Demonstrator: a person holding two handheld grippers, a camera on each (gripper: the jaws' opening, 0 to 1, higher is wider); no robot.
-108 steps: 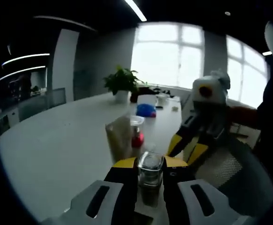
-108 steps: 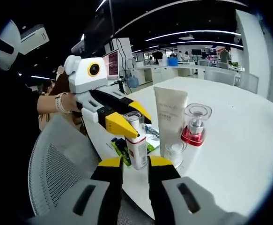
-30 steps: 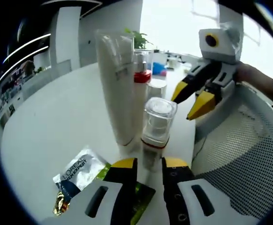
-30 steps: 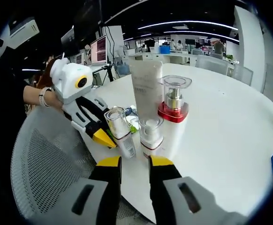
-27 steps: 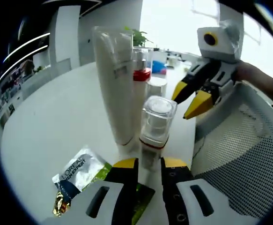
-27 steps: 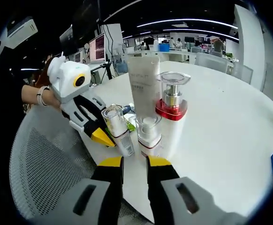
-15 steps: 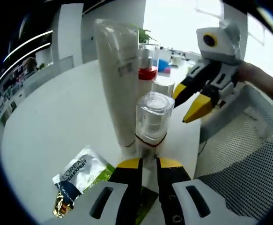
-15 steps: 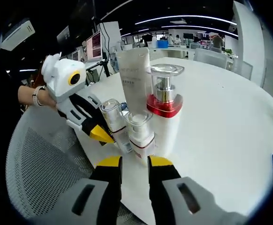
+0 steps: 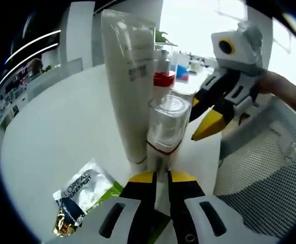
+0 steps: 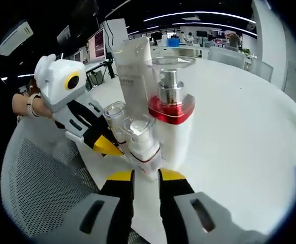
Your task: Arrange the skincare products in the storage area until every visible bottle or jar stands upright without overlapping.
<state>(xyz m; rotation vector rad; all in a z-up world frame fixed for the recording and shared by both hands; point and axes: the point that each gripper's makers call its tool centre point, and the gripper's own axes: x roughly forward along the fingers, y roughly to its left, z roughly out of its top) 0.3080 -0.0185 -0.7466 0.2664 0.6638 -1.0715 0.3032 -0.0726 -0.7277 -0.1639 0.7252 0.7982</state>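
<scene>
In the left gripper view, a foil sachet (image 9: pixel 81 195) lies flat on the white worktop (image 9: pixel 51 137) at the lower left. Just right of it a tall white tube (image 9: pixel 130 86) stands upright on its cap. Touching the tube's right side stands a small clear-capped bottle (image 9: pixel 164 134), upright, its lower body between the yellow tips of the left gripper (image 9: pixel 156 179); the jaws stand close on either side of it, pinching the small clear-capped bottle. Behind these rises a pump bottle with a red collar (image 9: pixel 163 76). Further right the right gripper (image 9: pixel 208 119) reaches in from a person's hand (image 9: pixel 285 94), above a mesh chair (image 9: pixel 259 173).

In the right gripper view, the left gripper (image 10: pixel 104 145) comes in from the left, its tips at the small clear-capped bottle (image 10: pixel 114 119). Right of that stands a second small bottle (image 10: pixel 140 145) with a clear cap, upright, between the tips of the right gripper (image 10: pixel 145 178); the jaws are drawn narrow about its base, though whether they press it I cannot tell. Behind stand the tall white tube (image 10: pixel 132 71) and, rightmost, the pump bottle with a red collar (image 10: pixel 170 109), all close together.
</scene>
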